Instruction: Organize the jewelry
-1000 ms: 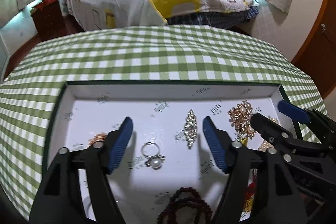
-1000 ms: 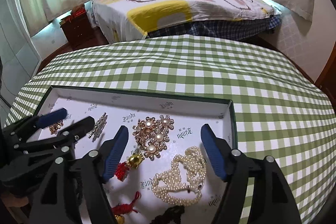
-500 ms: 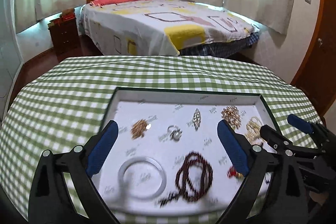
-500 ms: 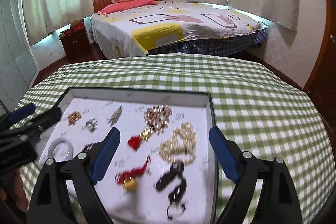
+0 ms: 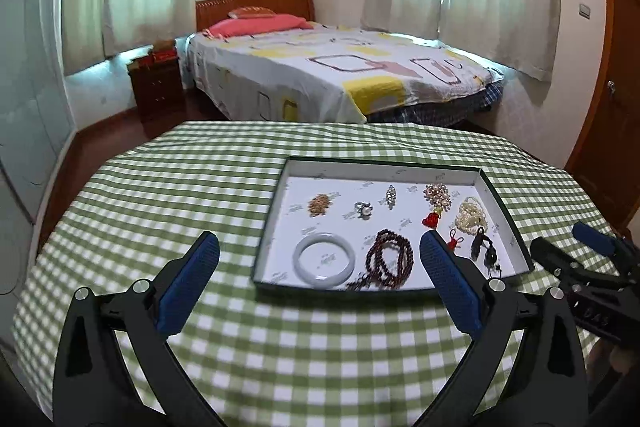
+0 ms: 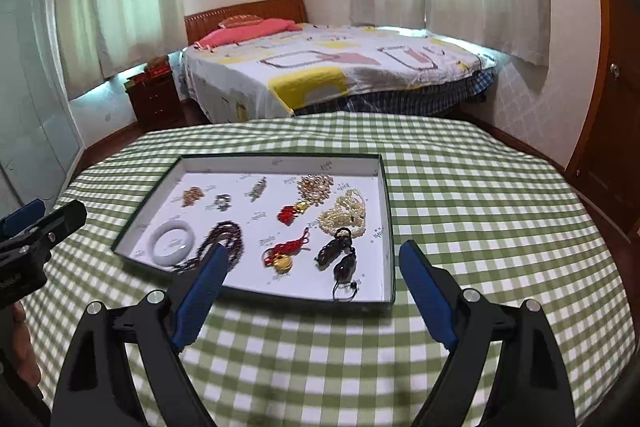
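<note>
A shallow white tray (image 5: 384, 165) (image 6: 280, 159) lies on the checked table and holds the jewelry. In it are a white bangle (image 5: 324, 259), a dark red bead bracelet (image 5: 390, 259), a pearl ring (image 5: 363, 209), two brooches, a pearl necklace (image 6: 346, 213), red knot charms (image 6: 284, 253) and black beads (image 6: 340, 255). My left gripper (image 5: 318, 238) hovers in front of the tray's near left corner, its jaws opening with nothing between them. My right gripper (image 6: 314, 247) hangs before the tray's near edge, open and holding nothing.
A green and white checked cloth (image 5: 200, 187) covers the round table, with bare cloth all around the tray. Behind it stand a bed (image 5: 340, 75), a dark nightstand (image 5: 154, 87) and curtained windows. A wooden door (image 5: 616, 107) is at the right.
Both grippers have drawn back and upward from just over the jewelry, so the whole tray now lies ahead of them. Both pairs of jaws stand wider than before.
</note>
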A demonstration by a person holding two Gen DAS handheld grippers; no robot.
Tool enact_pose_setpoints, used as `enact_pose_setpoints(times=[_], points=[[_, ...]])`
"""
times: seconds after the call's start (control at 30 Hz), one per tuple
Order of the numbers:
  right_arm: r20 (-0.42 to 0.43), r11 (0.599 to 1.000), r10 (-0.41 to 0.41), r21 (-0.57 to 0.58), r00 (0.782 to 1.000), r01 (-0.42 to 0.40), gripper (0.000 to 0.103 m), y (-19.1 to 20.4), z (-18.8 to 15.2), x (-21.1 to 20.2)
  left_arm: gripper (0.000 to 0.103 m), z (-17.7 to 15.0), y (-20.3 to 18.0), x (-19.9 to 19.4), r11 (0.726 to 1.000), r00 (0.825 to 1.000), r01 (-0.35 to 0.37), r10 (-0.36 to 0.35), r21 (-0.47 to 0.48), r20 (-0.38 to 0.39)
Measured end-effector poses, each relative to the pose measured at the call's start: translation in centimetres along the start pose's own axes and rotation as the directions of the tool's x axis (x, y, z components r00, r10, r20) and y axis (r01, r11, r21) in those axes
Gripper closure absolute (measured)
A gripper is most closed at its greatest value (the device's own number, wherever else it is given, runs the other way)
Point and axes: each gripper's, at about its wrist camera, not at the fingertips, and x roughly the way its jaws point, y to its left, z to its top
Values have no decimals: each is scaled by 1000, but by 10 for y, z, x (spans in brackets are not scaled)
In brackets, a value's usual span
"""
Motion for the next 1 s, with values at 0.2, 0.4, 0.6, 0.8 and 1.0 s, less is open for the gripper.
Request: enact_pose_setpoints(times=[0.2, 0.4, 0.6, 0.8, 1.0], points=[[58, 1000, 12, -24, 998, -10, 19, 9, 1, -41, 5, 1, 8, -46, 1000, 1000, -1, 1, -9, 30], [133, 999, 21, -44, 991, -15, 18, 17, 6, -82, 5, 8, 14, -88, 1000, 996, 3, -2, -20, 86], [182, 998, 26, -58, 983, -15, 18, 23, 8, -115, 5, 12, 17, -120, 1000, 991, 3, -1, -16, 137], [225, 998, 17, -65, 974, -2, 18, 24, 8, -135, 5, 11, 22, -141, 1000, 986, -3, 7, -24, 165], [242, 997, 11, -72, 970, 6, 18, 25, 7, -143, 5, 12, 23, -151, 1000, 983, -2, 7, -28, 184]])
